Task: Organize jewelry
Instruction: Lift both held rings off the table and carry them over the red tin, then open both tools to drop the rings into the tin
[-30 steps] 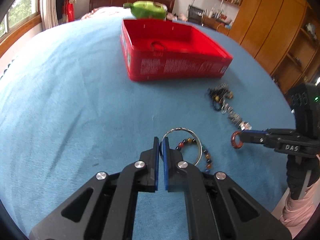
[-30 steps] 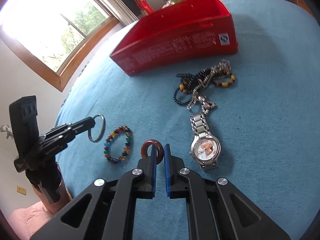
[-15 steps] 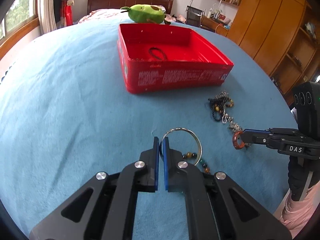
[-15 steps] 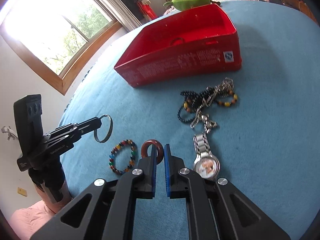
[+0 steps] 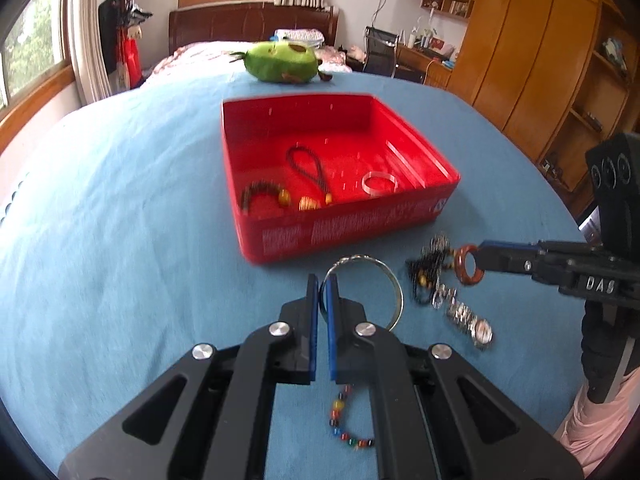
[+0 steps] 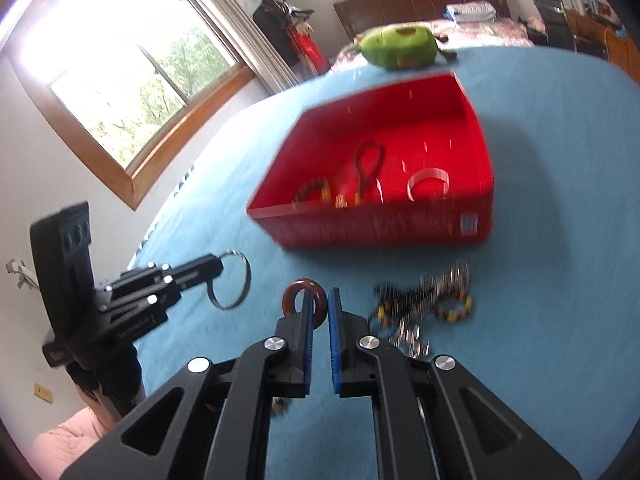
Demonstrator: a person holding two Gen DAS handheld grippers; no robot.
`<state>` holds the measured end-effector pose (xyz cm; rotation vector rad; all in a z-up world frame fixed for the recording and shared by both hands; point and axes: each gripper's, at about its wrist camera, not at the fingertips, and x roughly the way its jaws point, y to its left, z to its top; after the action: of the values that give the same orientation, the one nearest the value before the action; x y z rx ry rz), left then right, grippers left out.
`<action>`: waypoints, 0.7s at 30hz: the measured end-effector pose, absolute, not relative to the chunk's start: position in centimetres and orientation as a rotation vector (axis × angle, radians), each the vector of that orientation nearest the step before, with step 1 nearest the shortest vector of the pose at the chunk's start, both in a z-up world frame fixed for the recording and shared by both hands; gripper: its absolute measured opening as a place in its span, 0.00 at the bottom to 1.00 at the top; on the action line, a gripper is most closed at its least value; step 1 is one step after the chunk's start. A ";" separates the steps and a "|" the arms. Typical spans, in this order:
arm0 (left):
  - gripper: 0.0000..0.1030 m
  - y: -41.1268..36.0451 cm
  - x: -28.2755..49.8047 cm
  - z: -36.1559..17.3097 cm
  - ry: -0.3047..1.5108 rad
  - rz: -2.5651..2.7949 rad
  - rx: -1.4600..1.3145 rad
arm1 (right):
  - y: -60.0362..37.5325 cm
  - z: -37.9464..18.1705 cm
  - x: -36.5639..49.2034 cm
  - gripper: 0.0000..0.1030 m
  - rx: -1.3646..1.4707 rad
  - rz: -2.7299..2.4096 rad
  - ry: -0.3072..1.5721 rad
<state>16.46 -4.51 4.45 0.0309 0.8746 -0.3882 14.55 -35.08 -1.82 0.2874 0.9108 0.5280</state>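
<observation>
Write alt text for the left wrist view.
The left gripper holds a thin silver bangle above a blue cloth, while the right gripper at the right edge holds a reddish-brown ring. Beyond them an open red box holds several bracelets, and a watch lies on the cloth.

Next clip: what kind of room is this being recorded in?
Most likely a home bedroom. A bed with a dark wooden headboard stands behind the blue-covered surface, wooden wardrobes line the right wall, and a desk with a chair sits in the far corner.
</observation>
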 end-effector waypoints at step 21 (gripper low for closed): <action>0.02 -7.0 30.4 3.4 0.941 -0.323 -0.018 | -35.1 -3.1 27.9 0.07 0.358 0.455 0.935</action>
<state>30.42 -7.02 3.41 -0.0177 0.9413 -0.3235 27.93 -35.13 -3.06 0.3580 0.9354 0.4545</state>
